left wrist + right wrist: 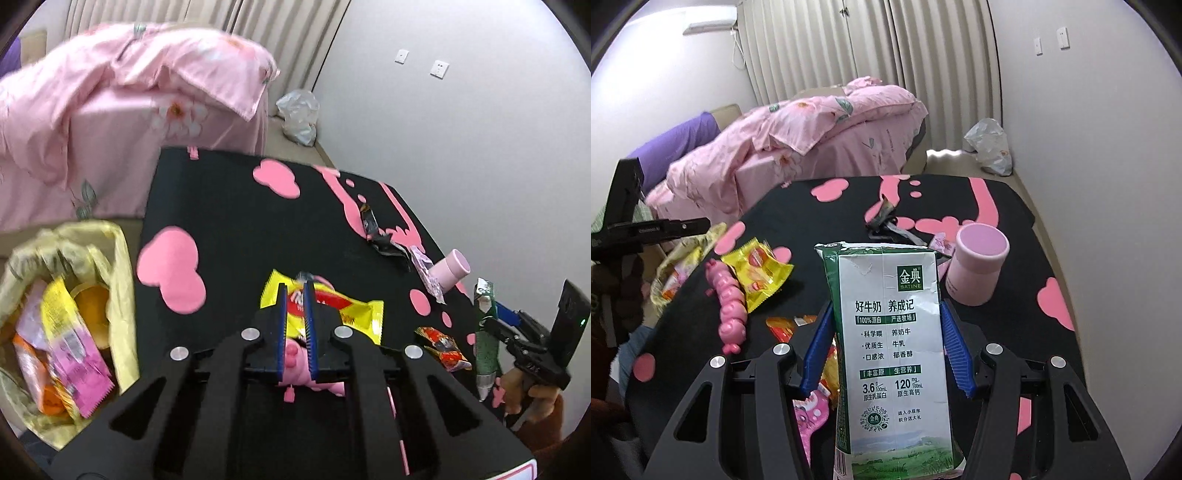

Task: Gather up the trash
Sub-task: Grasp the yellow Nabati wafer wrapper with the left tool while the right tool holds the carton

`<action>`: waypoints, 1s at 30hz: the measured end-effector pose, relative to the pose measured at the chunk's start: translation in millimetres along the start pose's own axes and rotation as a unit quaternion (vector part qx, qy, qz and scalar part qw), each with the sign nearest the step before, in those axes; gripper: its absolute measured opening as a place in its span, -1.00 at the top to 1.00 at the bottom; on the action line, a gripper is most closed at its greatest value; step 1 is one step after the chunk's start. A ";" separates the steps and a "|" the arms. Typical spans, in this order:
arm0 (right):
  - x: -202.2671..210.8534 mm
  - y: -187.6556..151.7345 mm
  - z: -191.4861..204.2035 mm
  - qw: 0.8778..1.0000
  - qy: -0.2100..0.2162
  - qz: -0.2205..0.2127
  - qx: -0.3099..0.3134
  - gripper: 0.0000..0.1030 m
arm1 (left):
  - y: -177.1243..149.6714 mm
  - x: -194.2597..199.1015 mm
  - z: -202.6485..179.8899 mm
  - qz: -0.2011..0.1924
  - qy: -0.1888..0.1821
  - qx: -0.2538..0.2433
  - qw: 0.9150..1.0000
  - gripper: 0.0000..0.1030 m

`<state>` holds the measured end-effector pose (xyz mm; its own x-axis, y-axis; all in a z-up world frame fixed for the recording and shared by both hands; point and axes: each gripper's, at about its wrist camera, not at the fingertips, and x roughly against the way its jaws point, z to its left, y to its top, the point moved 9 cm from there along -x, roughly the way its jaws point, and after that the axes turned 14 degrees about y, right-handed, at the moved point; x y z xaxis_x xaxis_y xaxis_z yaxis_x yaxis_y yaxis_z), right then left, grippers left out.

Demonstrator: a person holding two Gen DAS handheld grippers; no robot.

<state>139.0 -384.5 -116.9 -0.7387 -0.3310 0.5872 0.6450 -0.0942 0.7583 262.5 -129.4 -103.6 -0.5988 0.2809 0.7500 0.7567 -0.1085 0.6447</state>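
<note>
My left gripper (295, 285) is shut on a yellow snack wrapper (351, 314), pinching it near its far edge over the black, pink-patched tablecloth (229, 206). A pink caterpillar toy (295, 356) lies right under the fingers. In the right wrist view the wrapper (757, 273) and the toy (729, 310) sit at the left. My right gripper (886, 310) is shut on a green-and-white milk carton (890, 332), held upright between the blue pads. The left wrist view shows that carton (485, 332) and the right gripper (496, 314) at the table's right edge.
A yellow trash bag (118, 280) with several wrappers stands open left of the table. On the cloth lie a black wrapper (376, 229), a pink cup (452, 273), an orange-red wrapper (443, 347) and a clear wrapper (428, 277). A pink bed (110, 92) stands behind.
</note>
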 end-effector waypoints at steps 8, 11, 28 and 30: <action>3.4 -20.1 -22.1 0.999 -0.029 0.015 -0.030 -0.04 | -24.7 -54.9 4.3 0.073 0.035 0.024 0.996 0.06; 3.3 -26.1 -26.8 0.999 -0.033 0.019 -0.037 -0.04 | -24.6 -65.3 -11.4 0.074 0.053 -0.013 0.996 0.20; -13.6 -47.8 -28.9 0.993 0.005 0.112 -0.030 -0.18 | -19.7 7.6 -73.5 0.000 -0.026 -0.069 0.997 0.96; -19.8 -41.0 -26.4 0.991 0.009 0.130 -0.012 -0.18 | -28.5 14.6 -68.6 0.006 -0.031 -0.060 0.998 0.96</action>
<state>132.3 -398.8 -167.1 -0.5438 -0.3638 0.7562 0.8175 -0.0260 0.5753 214.2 -187.5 -100.9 -0.5699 0.3360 0.7499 0.7244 -0.2254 0.6515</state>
